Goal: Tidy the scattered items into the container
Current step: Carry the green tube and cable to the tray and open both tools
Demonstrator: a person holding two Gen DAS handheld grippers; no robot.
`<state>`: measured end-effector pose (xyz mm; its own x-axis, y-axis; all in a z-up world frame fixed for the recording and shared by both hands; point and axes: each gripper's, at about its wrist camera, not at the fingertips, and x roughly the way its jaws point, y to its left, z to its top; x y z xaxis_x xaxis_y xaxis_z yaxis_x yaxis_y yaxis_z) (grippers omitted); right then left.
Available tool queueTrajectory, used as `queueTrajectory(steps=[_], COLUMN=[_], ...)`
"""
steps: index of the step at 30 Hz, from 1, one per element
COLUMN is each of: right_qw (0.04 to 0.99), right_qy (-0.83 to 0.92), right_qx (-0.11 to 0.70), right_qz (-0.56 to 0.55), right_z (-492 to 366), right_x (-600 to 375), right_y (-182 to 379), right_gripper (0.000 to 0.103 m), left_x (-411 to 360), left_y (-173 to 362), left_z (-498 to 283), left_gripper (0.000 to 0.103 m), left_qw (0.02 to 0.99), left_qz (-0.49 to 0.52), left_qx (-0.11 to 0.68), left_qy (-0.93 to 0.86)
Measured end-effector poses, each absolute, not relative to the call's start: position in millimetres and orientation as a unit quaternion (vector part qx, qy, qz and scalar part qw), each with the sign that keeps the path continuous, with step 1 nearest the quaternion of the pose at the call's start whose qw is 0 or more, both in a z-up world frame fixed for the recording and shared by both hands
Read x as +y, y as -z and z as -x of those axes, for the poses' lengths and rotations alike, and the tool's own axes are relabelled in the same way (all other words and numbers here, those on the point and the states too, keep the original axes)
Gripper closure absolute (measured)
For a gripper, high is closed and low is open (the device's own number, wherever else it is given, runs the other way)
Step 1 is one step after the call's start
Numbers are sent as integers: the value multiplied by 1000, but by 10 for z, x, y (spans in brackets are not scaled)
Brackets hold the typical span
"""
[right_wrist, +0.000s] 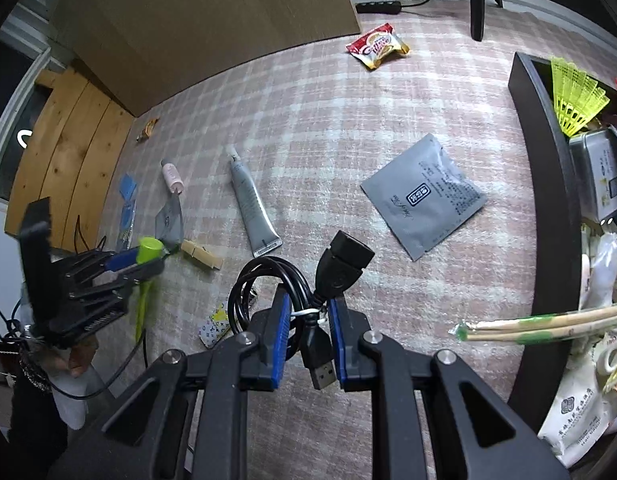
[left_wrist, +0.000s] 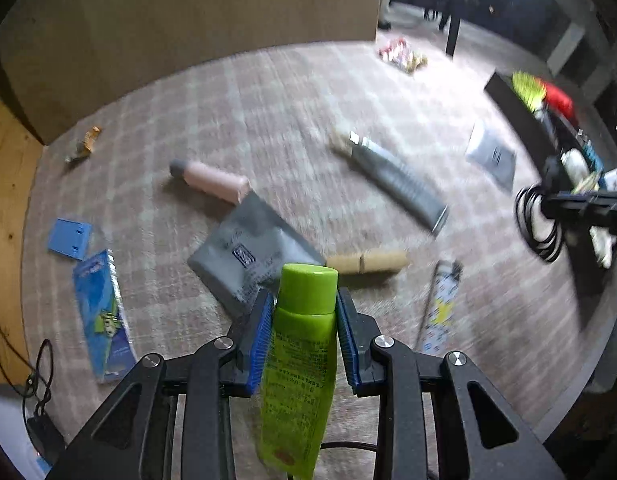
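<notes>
Pink-checked cloth covers the surface (right_wrist: 328,120), and it is far from tidy. My left hand-held gripper (left_wrist: 304,320) is pinching a green tube (left_wrist: 300,360) just below its cap, the blue pads pressed to both sides, the tube's long tail hanging back toward the camera. My right hand-held gripper (right_wrist: 308,320) is clamped on a coiled black USB cable (right_wrist: 300,300) at its white tie, one plug pointing out ahead, the other dangling beneath.

Both items are held above the cloth, not yet in the dark container (right_wrist: 540,200) at the right edge, which already looks crowded — a yellow fan (right_wrist: 576,96), a tin, packets, and chopsticks (right_wrist: 548,326) poking out over its wall.

Left on the cloth I can see a grey tube (right_wrist: 252,204), a grey sachet (right_wrist: 424,196), a pink bottle (left_wrist: 212,182), a clothespin (left_wrist: 368,262), a red snack packet (right_wrist: 378,46), a blue packet (left_wrist: 102,316) and a second grey sachet (left_wrist: 252,256).

My worries: the green tube is gripped near its smooth shoulder, so a swing could let it slide or pivot out. The cable's loose loops could snag on those chopsticks or the container wall as I bring it over — and if both hands head there together, they may collide.
</notes>
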<state>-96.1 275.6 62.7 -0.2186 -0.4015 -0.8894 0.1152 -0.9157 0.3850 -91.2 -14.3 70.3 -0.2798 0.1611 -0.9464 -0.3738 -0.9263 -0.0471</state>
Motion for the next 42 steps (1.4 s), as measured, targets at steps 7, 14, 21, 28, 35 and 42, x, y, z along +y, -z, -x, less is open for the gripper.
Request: queueTrajectory(steps=[7,14,21,28,35,42], right_qw=[173,159,116,68,45,34], right_qy=[783,798,816,825,826,826], right_qx=[-116,-122,-130,-133,-143,-144], right_qz=[-587,-569,-552,-546,-543,-544], right_z=[955,839,695,525,406,402], right_x=[2817,3330,4156,4965,5476,5706], right_y=[-757,-963,-1157,-1248,-1246,-1227], right_gripper=[84,84,84,84,84,71], left_x=[200,971,1981,2929,3677,4066], left_y=[-1115,-1392,-1602,-1684,-1707,-1618], left_z=[825,762,648,502,328,299], left_gripper=[74,74,74,74,74,70], left_qw=[177,217,279,333,371,365], left_qz=[540,514,493,488,491,509], left_qx=[83,83,79,64,62,73], left_qy=[-818,-826,-821,-804,-786,-776])
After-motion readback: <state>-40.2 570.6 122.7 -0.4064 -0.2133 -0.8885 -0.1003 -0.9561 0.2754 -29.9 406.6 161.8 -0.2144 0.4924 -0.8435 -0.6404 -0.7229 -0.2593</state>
